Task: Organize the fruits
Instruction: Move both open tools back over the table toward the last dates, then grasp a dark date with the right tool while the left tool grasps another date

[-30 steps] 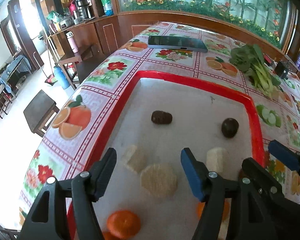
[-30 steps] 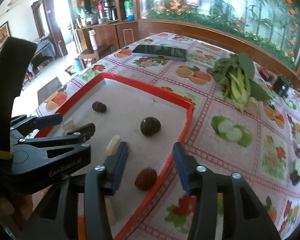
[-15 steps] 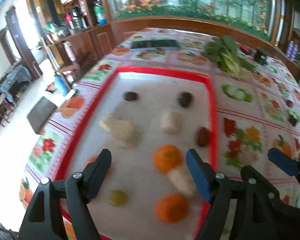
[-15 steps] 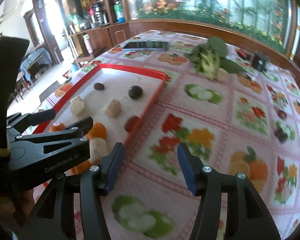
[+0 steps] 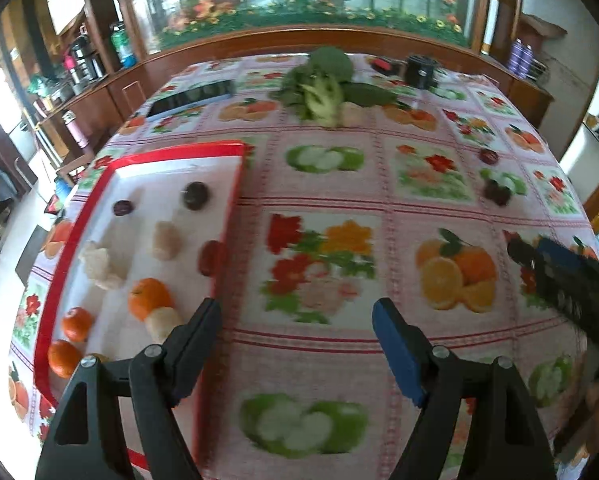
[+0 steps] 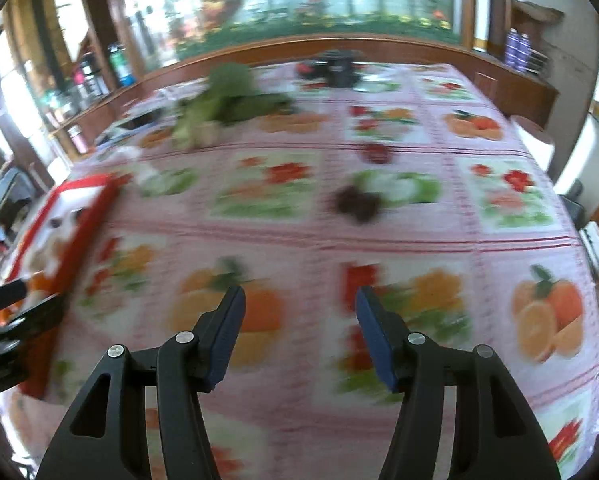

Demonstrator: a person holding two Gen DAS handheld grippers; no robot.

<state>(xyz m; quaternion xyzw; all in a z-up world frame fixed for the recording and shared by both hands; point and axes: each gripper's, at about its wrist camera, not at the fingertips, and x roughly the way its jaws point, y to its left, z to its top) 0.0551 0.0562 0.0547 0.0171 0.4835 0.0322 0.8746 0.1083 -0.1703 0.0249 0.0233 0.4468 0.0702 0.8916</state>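
A red-rimmed white tray (image 5: 235, 184) lies at the left of the table and holds several fruits: oranges (image 5: 149, 298), pale netted ones (image 5: 165, 240) and dark ones (image 5: 195, 195). Two dark fruits lie loose on the cloth at the right, one (image 5: 496, 192) nearer and one (image 5: 488, 156) farther; the right wrist view shows them too, nearer (image 6: 357, 202) and farther (image 6: 376, 153). My left gripper (image 5: 297, 330) is open and empty over the cloth beside the tray. My right gripper (image 6: 299, 320) is open and empty, well short of the loose fruits.
Leafy greens (image 5: 325, 80) lie at the far middle of the fruit-print tablecloth. A dark tablet (image 5: 191, 98) lies far left and a black jar (image 5: 419, 68) far right. A wooden rail borders the table's far side. The table drops off at right.
Both grippers have pulled back from the tray and swung right over the cloth. The tray has slid to the left of both views. The loose dark fruits have come into view. Both stayed open.
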